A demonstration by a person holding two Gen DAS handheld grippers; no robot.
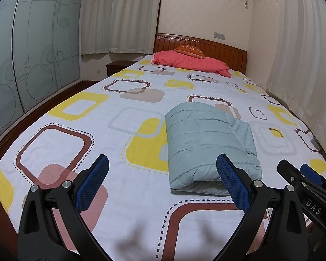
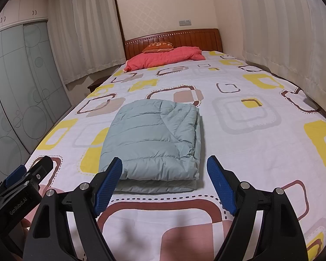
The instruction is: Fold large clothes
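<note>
Left view: the left gripper point(image 1: 163, 174) stood wide and empty; the puffy, quilted, pale green jacket point(image 1: 208, 143) lay folded on the bed point(image 1: 60, 148), ahead of the right-hand jaw.

Right view: the right gripper point(image 2: 165, 171) gaped, jacket point(image 2: 154, 139) just ahead between the jaws. Folding looked finished; next, probably only squaring edges.

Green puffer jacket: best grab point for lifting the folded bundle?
Judging by its pose, take the puffer jacket at its near rounded fold edge, approaching from the foot of the bed. Layers stack there, facing both open grippers; the far-right side shows looser edges.
</note>
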